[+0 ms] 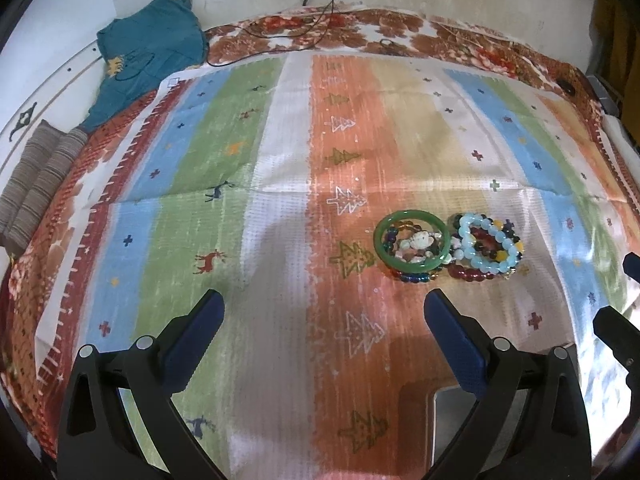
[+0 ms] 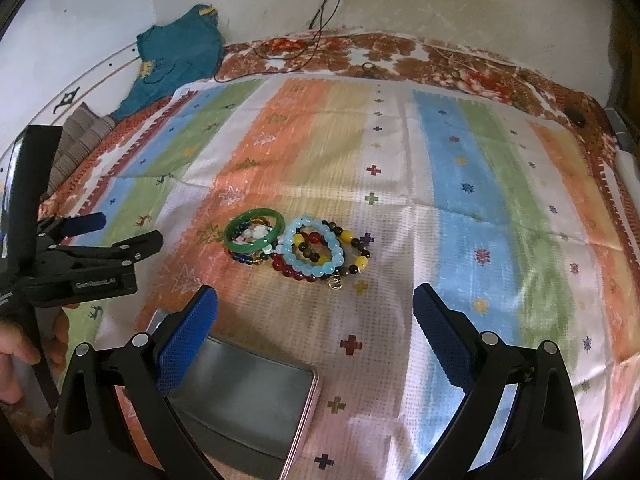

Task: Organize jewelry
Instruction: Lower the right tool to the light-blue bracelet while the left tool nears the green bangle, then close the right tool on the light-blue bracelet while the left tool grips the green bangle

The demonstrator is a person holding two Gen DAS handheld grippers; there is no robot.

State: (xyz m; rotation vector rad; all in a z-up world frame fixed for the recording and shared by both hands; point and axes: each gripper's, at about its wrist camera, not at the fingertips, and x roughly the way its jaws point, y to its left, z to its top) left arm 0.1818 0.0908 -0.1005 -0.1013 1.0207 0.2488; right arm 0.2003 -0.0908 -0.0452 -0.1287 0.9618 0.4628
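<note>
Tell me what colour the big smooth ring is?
Green. The bangle shows best in the right wrist view.

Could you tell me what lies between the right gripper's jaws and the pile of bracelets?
Only bare striped cloth: the right wrist view shows nothing between the right gripper and the bracelets.

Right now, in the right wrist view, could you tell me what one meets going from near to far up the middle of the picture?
Metal tin → light blue bead bracelet on the pile → striped cloth → floral blanket → wall.
</note>
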